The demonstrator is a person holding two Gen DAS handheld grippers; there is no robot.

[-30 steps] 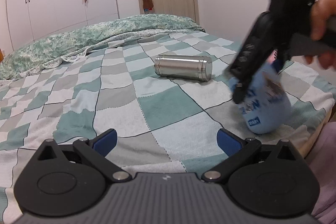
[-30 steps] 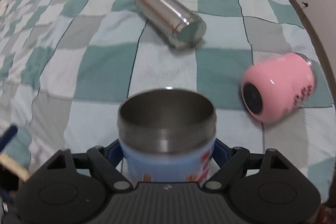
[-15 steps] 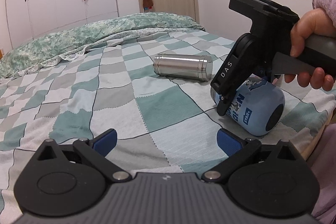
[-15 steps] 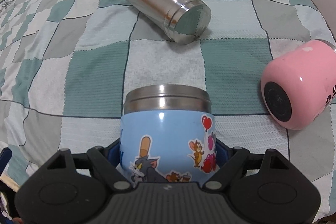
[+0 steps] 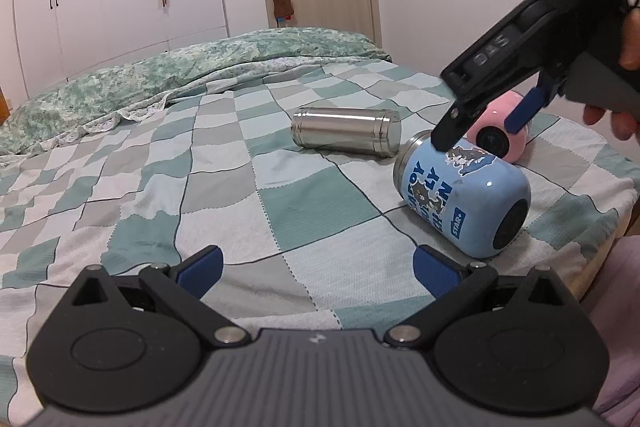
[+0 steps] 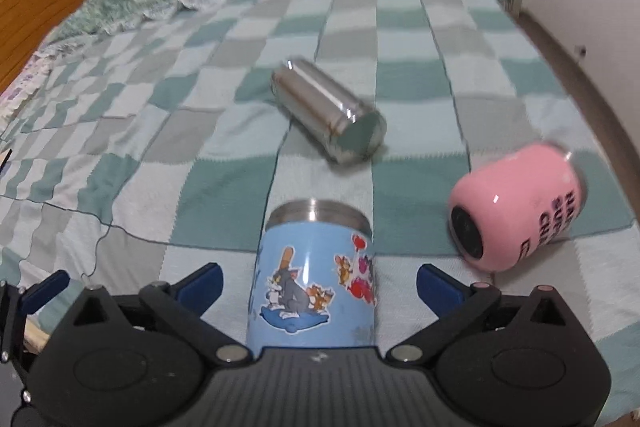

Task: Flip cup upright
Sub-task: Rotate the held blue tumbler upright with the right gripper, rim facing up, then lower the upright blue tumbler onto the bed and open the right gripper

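Observation:
A light blue cartoon cup (image 5: 464, 197) lies on its side on the checked bedspread, its dark base toward the left wrist camera. In the right wrist view the blue cup (image 6: 316, 275) lies between the spread fingers with its steel rim pointing away. My right gripper (image 6: 318, 281) is open, apart from the cup, and it hovers above the cup in the left wrist view (image 5: 484, 131). My left gripper (image 5: 318, 269) is open and empty, low over the bed in front of the cup.
A steel cylinder cup (image 5: 347, 126) lies on its side behind the blue one. A pink cup (image 6: 520, 211) lies on its side to the right, near the bed's edge (image 5: 608, 235). A green quilt (image 5: 180, 75) is bunched at the back.
My right gripper has let go of the blue cup, opened wide and lifted up and back. The blue cup now lies on the bed on its side. The left gripper has stayed still.

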